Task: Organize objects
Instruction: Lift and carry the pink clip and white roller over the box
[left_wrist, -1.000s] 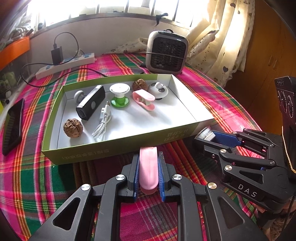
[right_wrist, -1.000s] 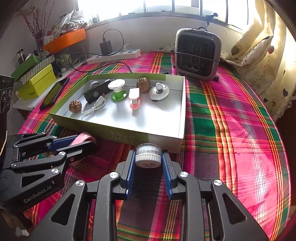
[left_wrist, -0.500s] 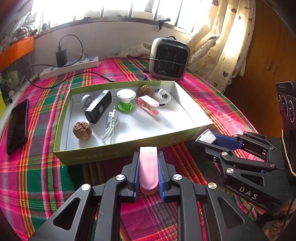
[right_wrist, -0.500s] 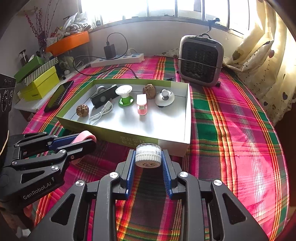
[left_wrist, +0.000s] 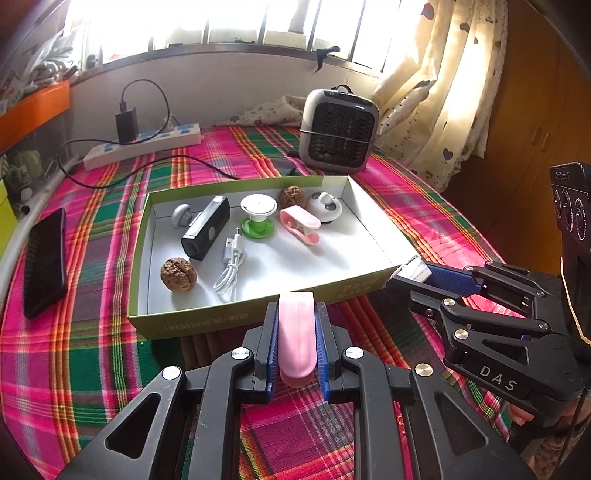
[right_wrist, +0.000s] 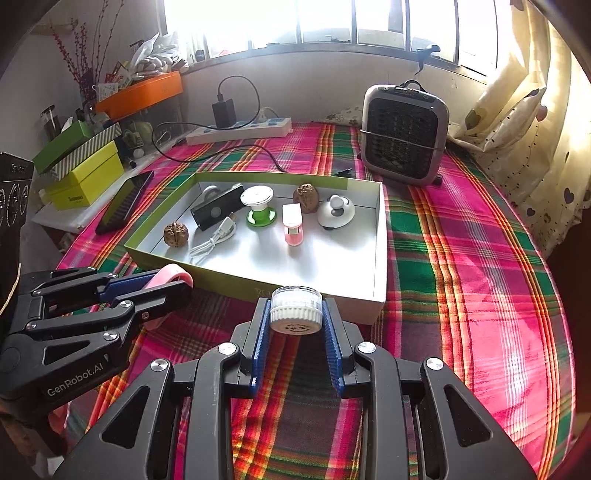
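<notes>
Both tongs are loaded just before the green box (left_wrist: 192, 325): the left tongs (left_wrist: 297, 343) clamp a pink clip, the right tongs (right_wrist: 295, 325) a small jar, so next each must go over the near wall and release inside.

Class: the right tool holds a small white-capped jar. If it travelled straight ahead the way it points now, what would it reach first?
Probably the near wall of the green box, right in front of the right tool and its small jar. Height is hard to judge; if held above the rim, it would pass over the bare white floor instead.
</notes>
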